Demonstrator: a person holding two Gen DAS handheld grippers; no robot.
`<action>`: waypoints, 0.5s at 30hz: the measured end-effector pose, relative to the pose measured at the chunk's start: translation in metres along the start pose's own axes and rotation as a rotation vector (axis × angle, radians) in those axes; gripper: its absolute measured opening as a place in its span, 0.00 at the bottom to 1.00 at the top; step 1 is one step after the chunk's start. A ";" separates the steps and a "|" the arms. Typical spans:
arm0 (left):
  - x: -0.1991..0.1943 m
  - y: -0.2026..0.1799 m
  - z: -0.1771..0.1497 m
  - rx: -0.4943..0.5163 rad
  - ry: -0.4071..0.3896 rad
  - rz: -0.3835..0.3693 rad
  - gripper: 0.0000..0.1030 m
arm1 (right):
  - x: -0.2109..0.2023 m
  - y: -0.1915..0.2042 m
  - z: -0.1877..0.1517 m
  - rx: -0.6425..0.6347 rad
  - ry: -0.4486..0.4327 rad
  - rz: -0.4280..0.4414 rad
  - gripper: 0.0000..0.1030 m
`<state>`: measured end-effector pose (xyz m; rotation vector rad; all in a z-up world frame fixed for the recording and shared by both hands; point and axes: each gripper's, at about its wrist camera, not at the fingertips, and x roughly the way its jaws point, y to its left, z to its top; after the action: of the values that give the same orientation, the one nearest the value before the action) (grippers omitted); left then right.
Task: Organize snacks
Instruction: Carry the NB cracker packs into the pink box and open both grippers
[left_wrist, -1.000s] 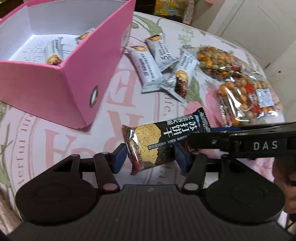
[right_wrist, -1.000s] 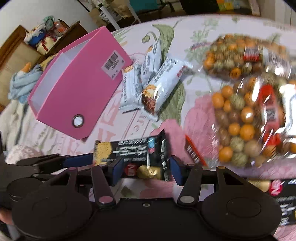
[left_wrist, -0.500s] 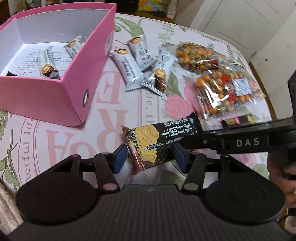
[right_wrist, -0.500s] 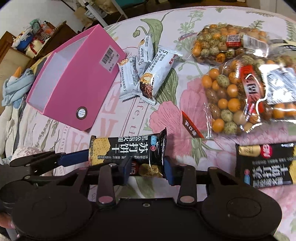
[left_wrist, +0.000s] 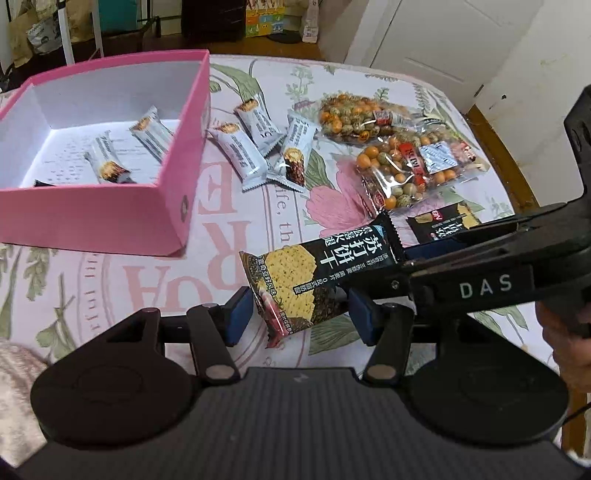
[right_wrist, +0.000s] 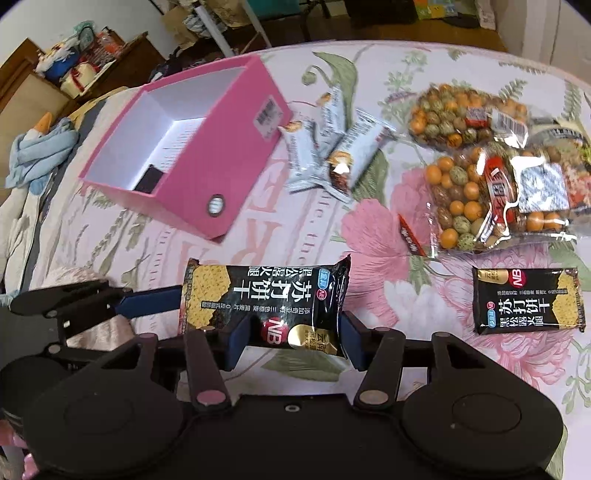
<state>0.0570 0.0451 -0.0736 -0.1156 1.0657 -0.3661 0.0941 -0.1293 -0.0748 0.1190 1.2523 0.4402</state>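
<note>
Two grippers, left gripper (left_wrist: 297, 317) and right gripper (right_wrist: 290, 341), share one black cracker packet (left_wrist: 317, 280), fingers closed on its ends, the right's having just reopened slightly.

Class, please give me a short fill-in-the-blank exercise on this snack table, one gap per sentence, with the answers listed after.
1. The open box is ____ on the outside.
2. Beside the box, ____ white snack bars lie on the flowered tablecloth.
3. The clear bags of round coated nuts number ____.

Missing words: pink; three; two
</note>
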 end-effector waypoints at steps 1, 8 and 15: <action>-0.005 0.001 0.000 0.001 -0.003 -0.003 0.53 | -0.004 0.005 0.000 -0.007 -0.004 -0.002 0.58; -0.051 0.028 -0.004 -0.015 -0.025 -0.015 0.53 | -0.024 0.047 0.005 -0.074 -0.023 0.024 0.59; -0.088 0.065 -0.001 0.021 -0.070 0.012 0.53 | -0.032 0.090 0.022 -0.190 -0.063 0.057 0.43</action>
<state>0.0337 0.1361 -0.0180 -0.1021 0.9928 -0.3601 0.0838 -0.0568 -0.0100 0.0069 1.1412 0.5986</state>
